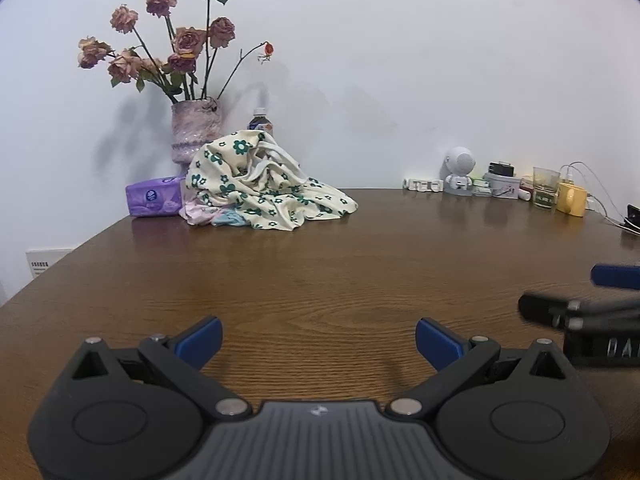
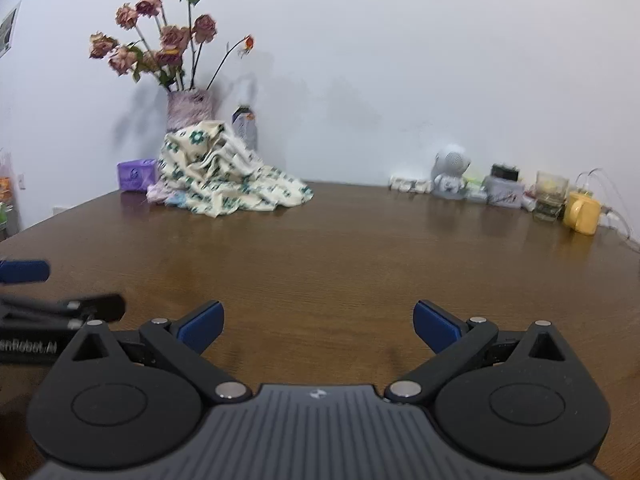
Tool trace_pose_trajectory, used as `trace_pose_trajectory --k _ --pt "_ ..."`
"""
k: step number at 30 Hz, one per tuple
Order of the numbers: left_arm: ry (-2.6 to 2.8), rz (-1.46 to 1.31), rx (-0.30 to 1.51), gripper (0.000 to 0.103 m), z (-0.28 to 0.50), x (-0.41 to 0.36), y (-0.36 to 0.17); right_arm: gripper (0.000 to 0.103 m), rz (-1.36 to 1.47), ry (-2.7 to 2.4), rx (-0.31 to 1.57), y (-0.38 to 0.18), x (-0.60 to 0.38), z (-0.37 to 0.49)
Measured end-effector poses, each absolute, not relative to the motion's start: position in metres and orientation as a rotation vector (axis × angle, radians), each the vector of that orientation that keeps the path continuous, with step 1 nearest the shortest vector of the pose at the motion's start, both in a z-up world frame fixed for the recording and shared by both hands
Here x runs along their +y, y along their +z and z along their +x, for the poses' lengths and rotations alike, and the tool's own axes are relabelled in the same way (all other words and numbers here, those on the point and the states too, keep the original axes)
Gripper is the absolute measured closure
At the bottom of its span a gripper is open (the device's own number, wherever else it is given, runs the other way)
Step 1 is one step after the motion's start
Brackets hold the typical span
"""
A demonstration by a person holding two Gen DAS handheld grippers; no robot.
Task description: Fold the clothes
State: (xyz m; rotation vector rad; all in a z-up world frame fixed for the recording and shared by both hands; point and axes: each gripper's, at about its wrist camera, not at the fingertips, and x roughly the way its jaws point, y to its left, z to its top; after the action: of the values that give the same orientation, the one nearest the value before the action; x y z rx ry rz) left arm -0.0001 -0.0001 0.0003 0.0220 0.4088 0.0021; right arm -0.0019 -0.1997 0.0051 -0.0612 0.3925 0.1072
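At the far left of the table (image 1: 320, 272), a purple tissue pack (image 1: 154, 197) lies in front of a vase of dried roses (image 1: 196, 132). Just to its right sits the clothes pile (image 1: 260, 188): a cream garment with green flowers crumpled on top, pink and pale blue pieces showing under its left edge, a bottle (image 1: 262, 118) behind it. The pile is rumpled, nothing in it folded, and no folded stack shows anywhere on the table.

Nearer the camera, the left gripper (image 1: 319, 340) hovers low over bare wood with its blue fingers spread wide and nothing between them. Beside it, the right gripper (image 2: 318, 322) is the same: fingers wide apart, holding nothing. Both are well short of the pile.

I judge the step in hand to be the reach for a garment. That calls for both grippers to travel forward and left, pinch the floral piece at two separate edges and draw it onto the bare wood to spread flat. Far right, a mug (image 1: 572, 199) and small clutter stay well clear
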Motion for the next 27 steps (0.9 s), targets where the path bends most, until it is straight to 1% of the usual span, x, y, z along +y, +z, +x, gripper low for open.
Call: trace_pose_trajectory --k 5,14,27 --pt "0.0 0.057 0.387 0.0 -0.003 -0.008 0.001 0.0 -0.07 0.108 0.383 0.004 -0.205 -0.003" --pt "-0.016 0.013 0.372 0.0 -0.008 0.002 0.0 0.0 -0.085 0.111 0.366 0.002 -0.214 -0.006" --pt "-0.003 0.034 0.371 0.0 -0.01 -0.003 0.001 0.0 -0.072 0.105 0.375 -0.001 -0.214 -0.004"
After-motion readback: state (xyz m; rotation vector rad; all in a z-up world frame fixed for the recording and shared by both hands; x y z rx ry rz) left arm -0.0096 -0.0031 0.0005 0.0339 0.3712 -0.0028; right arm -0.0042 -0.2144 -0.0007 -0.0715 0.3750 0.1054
